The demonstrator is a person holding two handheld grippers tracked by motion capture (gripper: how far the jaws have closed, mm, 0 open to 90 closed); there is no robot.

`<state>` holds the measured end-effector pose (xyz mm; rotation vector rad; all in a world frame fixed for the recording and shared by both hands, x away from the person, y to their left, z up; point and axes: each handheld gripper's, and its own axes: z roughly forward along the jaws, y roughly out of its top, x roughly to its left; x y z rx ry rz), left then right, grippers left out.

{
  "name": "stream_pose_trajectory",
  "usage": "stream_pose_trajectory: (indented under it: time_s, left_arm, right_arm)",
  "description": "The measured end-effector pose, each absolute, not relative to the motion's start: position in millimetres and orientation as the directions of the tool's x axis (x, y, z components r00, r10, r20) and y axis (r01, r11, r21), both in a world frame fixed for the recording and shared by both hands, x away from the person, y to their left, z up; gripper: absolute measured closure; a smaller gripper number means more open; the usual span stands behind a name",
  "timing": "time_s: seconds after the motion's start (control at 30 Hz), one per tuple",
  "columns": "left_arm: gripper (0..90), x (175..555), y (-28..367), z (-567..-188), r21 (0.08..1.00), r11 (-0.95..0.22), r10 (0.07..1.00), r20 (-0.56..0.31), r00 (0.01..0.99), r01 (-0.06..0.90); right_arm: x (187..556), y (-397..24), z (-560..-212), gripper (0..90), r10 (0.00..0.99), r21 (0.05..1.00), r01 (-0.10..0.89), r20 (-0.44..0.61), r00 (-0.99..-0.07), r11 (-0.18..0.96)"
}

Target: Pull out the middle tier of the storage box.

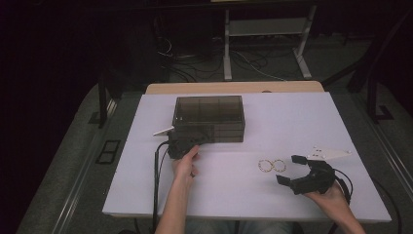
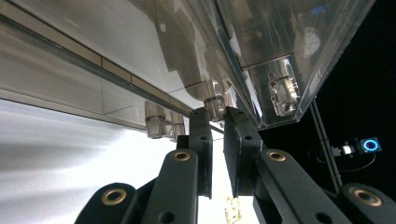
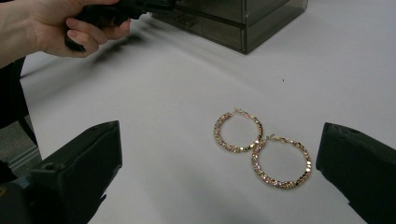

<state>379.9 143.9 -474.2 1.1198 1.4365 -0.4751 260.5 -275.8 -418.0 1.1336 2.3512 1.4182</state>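
Smoked-plastic drawer box [image 1: 209,118] near the table's [image 1: 146,195] far edge is pinched at a front knob by the left gripper [image 1: 191,138], presumably for opening, while gold hoop earrings [image 1: 272,165] toward the near right corner are awaited by the spread-jawed right gripper [image 1: 291,170].

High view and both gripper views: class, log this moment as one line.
left gripper: shut on drawer knob of smoked acrylic box | right gripper: open, holds nothing | hoop earrings: flat on table, touching
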Motion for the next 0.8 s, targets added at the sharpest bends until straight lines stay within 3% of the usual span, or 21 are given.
stream_pose_trajectory:
  time_s: [0.8]
  left_arm:
    - [81.4, 353.2, 146.9, -475.5, 0.334, 0.439, 0.358, -0.917, 0.179, 0.834]
  right_arm:
    - [259.9, -275.4, -417.8, 0.0, 0.682, 0.817, 0.515, 0.223, -0.696, 0.259]
